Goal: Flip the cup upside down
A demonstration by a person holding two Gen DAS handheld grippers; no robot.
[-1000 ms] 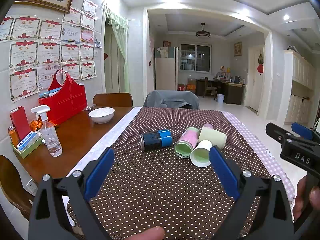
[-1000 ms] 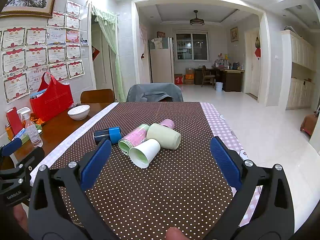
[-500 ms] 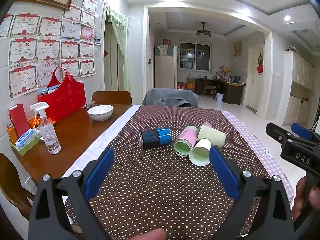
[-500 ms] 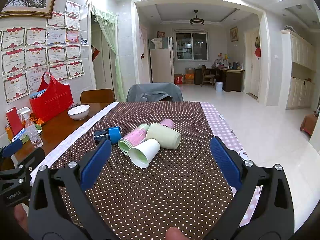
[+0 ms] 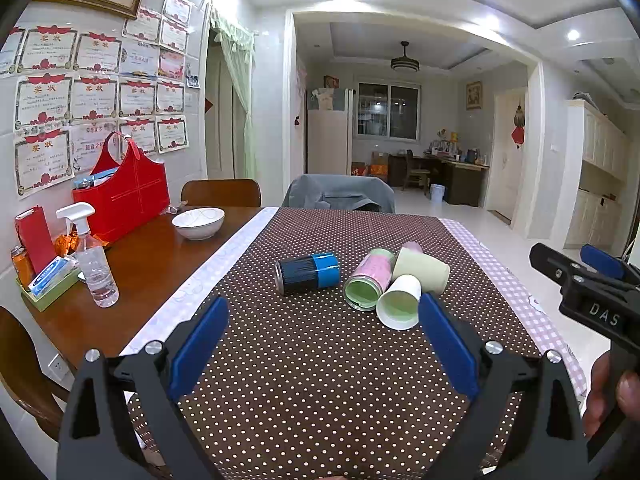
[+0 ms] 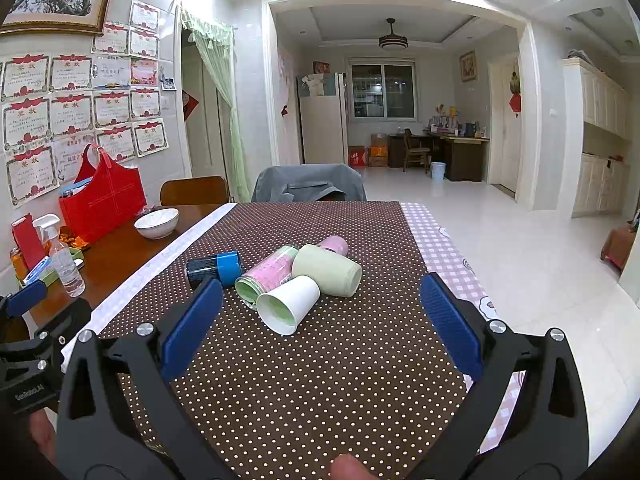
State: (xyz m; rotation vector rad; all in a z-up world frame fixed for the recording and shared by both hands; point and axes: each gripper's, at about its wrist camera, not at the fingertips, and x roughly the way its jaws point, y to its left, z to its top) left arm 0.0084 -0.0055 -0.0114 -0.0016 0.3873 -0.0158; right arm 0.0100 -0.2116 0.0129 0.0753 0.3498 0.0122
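Several cups lie on their sides on the brown dotted tablecloth. A black cup with a blue band lies left. A pink patterned cup, a pale green cup and a white paper cup lie bunched together to its right. They also show in the right wrist view: blue-banded cup, pink cup, pale green cup, white cup. My left gripper is open and empty, short of the cups. My right gripper is open and empty, just short of the white cup.
On the bare wood at left stand a white bowl, a spray bottle, a red bag and a small tray of packets. Chairs stand at the far edge. The table's right edge drops to the floor.
The left gripper has drifted slightly, so the cups sit a little lower-left in its view. The right view is unchanged.
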